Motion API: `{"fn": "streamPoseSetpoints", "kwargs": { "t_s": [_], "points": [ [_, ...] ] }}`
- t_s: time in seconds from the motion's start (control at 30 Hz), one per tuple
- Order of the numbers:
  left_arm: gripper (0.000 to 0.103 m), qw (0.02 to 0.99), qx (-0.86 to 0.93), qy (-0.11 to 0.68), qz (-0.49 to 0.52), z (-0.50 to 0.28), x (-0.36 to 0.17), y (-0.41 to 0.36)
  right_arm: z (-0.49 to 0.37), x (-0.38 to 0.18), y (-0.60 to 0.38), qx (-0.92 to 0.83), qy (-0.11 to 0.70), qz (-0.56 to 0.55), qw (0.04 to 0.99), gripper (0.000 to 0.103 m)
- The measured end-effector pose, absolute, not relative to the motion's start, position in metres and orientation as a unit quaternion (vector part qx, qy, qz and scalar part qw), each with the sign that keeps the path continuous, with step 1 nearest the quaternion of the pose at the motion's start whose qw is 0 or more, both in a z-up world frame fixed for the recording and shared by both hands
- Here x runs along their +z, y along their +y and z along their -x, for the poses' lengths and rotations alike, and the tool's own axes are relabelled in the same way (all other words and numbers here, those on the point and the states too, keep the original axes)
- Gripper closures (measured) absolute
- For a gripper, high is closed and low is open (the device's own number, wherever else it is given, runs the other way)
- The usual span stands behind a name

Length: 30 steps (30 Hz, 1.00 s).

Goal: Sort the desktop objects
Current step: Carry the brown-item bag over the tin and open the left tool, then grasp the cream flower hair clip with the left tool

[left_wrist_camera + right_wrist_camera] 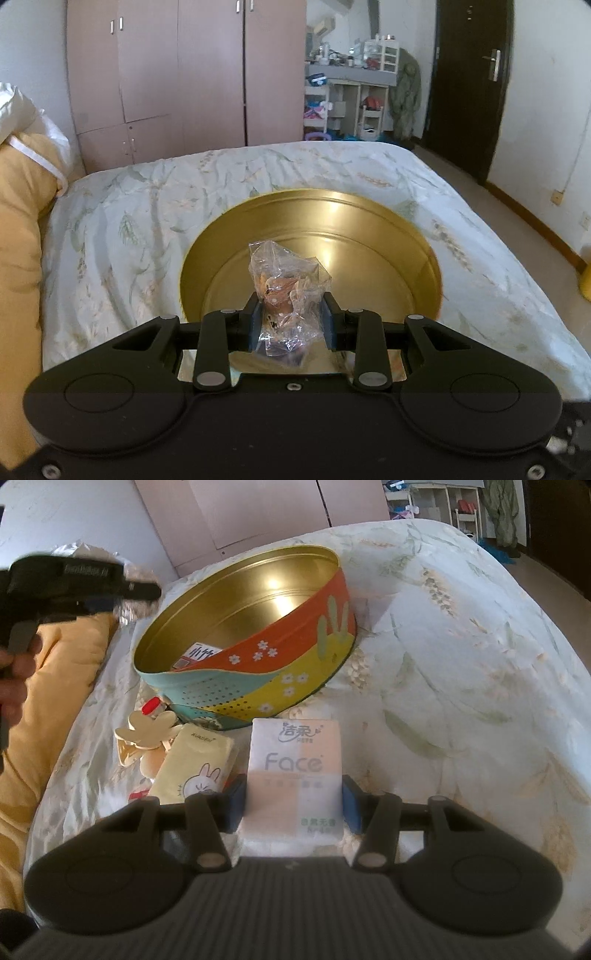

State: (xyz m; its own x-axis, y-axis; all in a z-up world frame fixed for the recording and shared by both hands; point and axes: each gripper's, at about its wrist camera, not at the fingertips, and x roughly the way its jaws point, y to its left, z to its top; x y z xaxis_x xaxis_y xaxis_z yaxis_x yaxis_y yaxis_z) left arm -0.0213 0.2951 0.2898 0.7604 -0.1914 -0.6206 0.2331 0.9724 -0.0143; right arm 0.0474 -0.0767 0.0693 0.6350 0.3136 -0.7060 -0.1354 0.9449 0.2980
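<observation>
My left gripper [291, 314] is shut on a crinkled clear plastic bag [286, 280] with something orange inside, held just above the near rim of the round gold-lined tin [369, 218]. In the right wrist view the same tin [295, 664] shows its red, teal and yellow flowered wall and holds a printed card [199, 654]. My right gripper [293, 805] is shut on a white "Face" tissue pack [293, 771], lying in front of the tin. The left gripper [74, 583] appears at the upper left of that view, held by a hand [13, 672].
Beside the tissue pack lie a yellow rabbit-print pack [195, 768], a cream hair claw [144, 734] and a small red-capped item [150, 706]. A yellow pillow [48, 686] lies left. The flowered bedsheet [461, 664] stretches right. Wardrobe [184, 74] and door [469, 81] stand beyond the bed.
</observation>
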Motion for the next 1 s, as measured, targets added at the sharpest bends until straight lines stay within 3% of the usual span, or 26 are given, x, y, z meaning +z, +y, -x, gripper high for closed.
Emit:
{"fn": "streamPoseSetpoints", "kwargs": {
  "t_s": [0.07,0.1,0.13,0.23,0.7,1.0],
  "points": [
    [0.060,0.943,-0.102,0.317,-0.025,0.016,0.290,0.293,-0.049,0.067,-0.078,0.124,0.411,-0.111,0.896,0.048],
    [0.045,0.944,-0.100,0.315,-0.025,0.014,0.290,0.293,-0.050,0.067,-0.079,0.125,0.412,-0.113,0.896,0.048],
    [0.037,0.943,-0.101,0.316,-0.026,0.013,0.289,0.293,-0.050,0.067,-0.080,0.125,0.412,-0.115,0.895,0.048],
    [0.031,0.942,-0.106,0.317,-0.044,0.022,0.284,0.295,-0.052,0.067,-0.081,0.126,0.411,-0.120,0.895,0.048],
    [0.029,0.912,-0.095,0.398,-0.043,0.060,0.218,0.329,-0.051,0.070,-0.082,0.122,0.409,-0.123,0.896,0.047],
    [0.024,0.892,-0.107,0.434,-0.064,0.064,0.189,0.311,-0.052,0.070,-0.083,0.121,0.410,-0.122,0.896,0.047]
  ]
}}
